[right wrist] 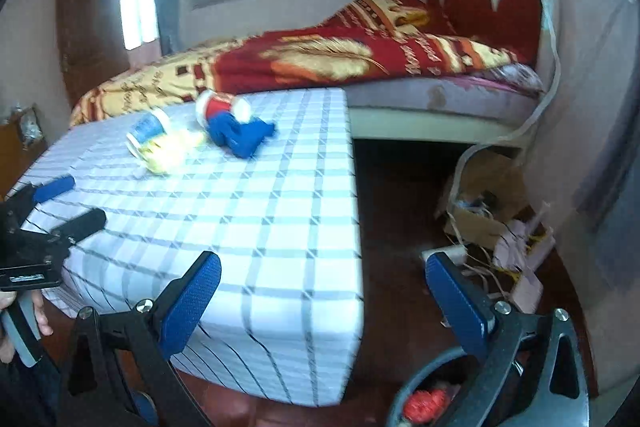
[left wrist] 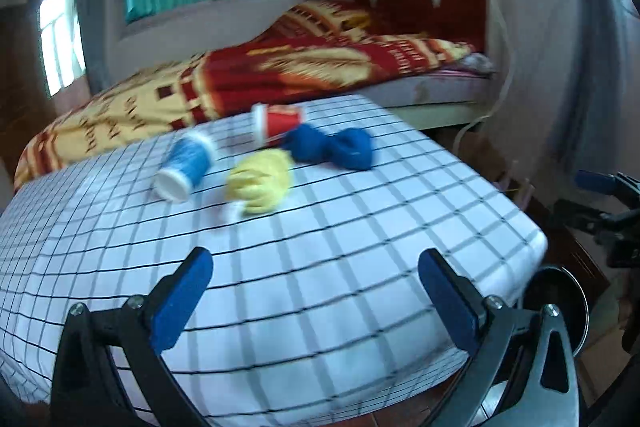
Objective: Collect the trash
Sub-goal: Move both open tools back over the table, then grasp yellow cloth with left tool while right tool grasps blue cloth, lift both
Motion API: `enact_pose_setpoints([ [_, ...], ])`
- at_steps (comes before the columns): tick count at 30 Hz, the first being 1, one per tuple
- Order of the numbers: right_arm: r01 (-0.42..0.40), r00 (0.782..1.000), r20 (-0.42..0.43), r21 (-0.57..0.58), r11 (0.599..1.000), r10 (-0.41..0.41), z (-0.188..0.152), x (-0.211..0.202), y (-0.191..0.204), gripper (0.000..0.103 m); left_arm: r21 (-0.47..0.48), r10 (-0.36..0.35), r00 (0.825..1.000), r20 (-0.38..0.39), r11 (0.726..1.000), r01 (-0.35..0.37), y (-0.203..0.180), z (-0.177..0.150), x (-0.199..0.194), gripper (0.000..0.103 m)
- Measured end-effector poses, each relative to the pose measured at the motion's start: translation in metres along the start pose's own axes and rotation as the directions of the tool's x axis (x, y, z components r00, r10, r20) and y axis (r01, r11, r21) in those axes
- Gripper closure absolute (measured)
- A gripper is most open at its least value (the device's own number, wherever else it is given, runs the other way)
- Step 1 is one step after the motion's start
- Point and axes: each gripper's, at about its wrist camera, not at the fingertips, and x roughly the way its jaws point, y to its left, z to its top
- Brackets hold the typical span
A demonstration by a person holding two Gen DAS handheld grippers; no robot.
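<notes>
On the table's checked white cloth [left wrist: 320, 259] [right wrist: 280, 211] lie a blue paper cup [left wrist: 184, 167] [right wrist: 148, 137] on its side, a tipped red paper cup [left wrist: 278, 123] [right wrist: 220, 107], a crumpled yellow piece [left wrist: 260, 183] [right wrist: 172, 151] and a blue cloth bundle [left wrist: 332, 147] [right wrist: 242, 135]. My left gripper [left wrist: 314, 267] [right wrist: 86, 199] hangs open over the table's near part, well short of them. My right gripper [right wrist: 324, 267] [left wrist: 568, 191] stands open at the table's right corner, holding nothing. A dark round bin [right wrist: 432, 387] [left wrist: 560, 307] sits below it with something red [right wrist: 426, 401] inside.
A bed with a red and yellow blanket [left wrist: 280, 75] [right wrist: 340, 59] stands just behind the table. A cardboard box with cords and papers [right wrist: 488, 211] clutters the dark floor at the right. A person's hand [right wrist: 36, 311] holds the left gripper's handle.
</notes>
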Motion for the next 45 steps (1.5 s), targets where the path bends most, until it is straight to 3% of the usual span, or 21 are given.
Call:
enact_pose_setpoints([
  [3, -0.057, 0.998, -0.015, -0.025, 0.998, 0.056, 0.023, 0.022, 0.018, 0.000, -0.011, 0.024, 1.000, -0.013, 1.000, -0.024, 0.022, 0.007, 0.010, 0.001],
  [7, -0.093, 0.995, -0.028, -0.089, 0.992, 0.091, 0.047, 0.053, 0.043, 0.000, -0.016, 0.026, 0.998, -0.049, 1.000, -0.027, 0.041, 0.018, 0.041, 0.011],
  [9, -0.110, 0.994, -0.036, -0.110, 0.988, 0.107, 0.058, 0.068, 0.051, 0.001, -0.016, 0.024, 0.999, -0.044, 1.000, -0.025, 0.045, 0.020, 0.050, 0.011],
  [16, -0.167, 0.981, -0.126, -0.188, 0.968, 0.145, 0.091, 0.145, 0.067, 0.021, -0.038, -0.014, 0.994, -0.105, 0.999, 0.010, 0.057, 0.038, 0.109, 0.025],
  [20, -0.196, 0.974, -0.156, -0.223, 0.955, 0.163, 0.102, 0.174, 0.069, 0.022, -0.039, -0.042, 0.989, -0.145, 0.999, 0.037, 0.061, 0.047, 0.136, 0.026],
  [22, -0.224, 0.967, -0.177, -0.245, 0.943, 0.184, 0.108, 0.192, 0.074, 0.023, -0.052, -0.080, 0.982, -0.169, 0.996, 0.072, 0.062, 0.050, 0.145, 0.037],
  [24, -0.248, 0.960, -0.197, -0.261, 0.933, 0.200, 0.111, 0.207, 0.077, 0.027, -0.056, -0.117, 0.975, -0.187, 0.993, 0.108, 0.062, 0.052, 0.152, 0.050],
  [27, -0.279, 0.949, -0.231, -0.286, 0.917, 0.217, 0.117, 0.231, 0.086, 0.034, -0.057, -0.104, 0.981, -0.164, 0.994, 0.096, 0.064, 0.055, 0.150, 0.058],
  [34, -0.308, 0.936, -0.269, -0.312, 0.899, 0.227, 0.126, 0.267, 0.112, 0.036, -0.104, -0.110, 0.979, -0.171, 0.990, 0.093, 0.075, 0.055, 0.154, 0.060],
  [35, -0.313, 0.933, -0.280, -0.314, 0.896, 0.228, 0.125, 0.270, 0.114, 0.048, -0.103, -0.115, 0.978, -0.173, 0.990, 0.098, 0.074, 0.055, 0.155, 0.061],
  [36, -0.315, 0.931, -0.285, -0.311, 0.897, 0.229, 0.124, 0.271, 0.116, 0.051, -0.100, -0.115, 0.979, -0.171, 0.990, 0.098, 0.075, 0.059, 0.157, 0.061],
  [38, -0.325, 0.928, -0.284, -0.301, 0.896, 0.241, 0.124, 0.267, 0.115, 0.077, -0.093, -0.124, 0.978, -0.167, 0.990, 0.109, 0.074, 0.058, 0.154, 0.062],
  [41, -0.329, 0.928, -0.270, -0.272, 0.904, 0.256, 0.120, 0.250, 0.111, 0.084, -0.079, -0.129, 0.980, -0.149, 0.990, 0.118, 0.069, 0.056, 0.147, 0.062],
  [45, -0.312, 0.935, -0.256, -0.268, 0.911, 0.245, 0.105, 0.222, 0.106, 0.086, -0.067, -0.142, 0.983, -0.117, 0.989, 0.135, 0.061, 0.051, 0.132, 0.062],
])
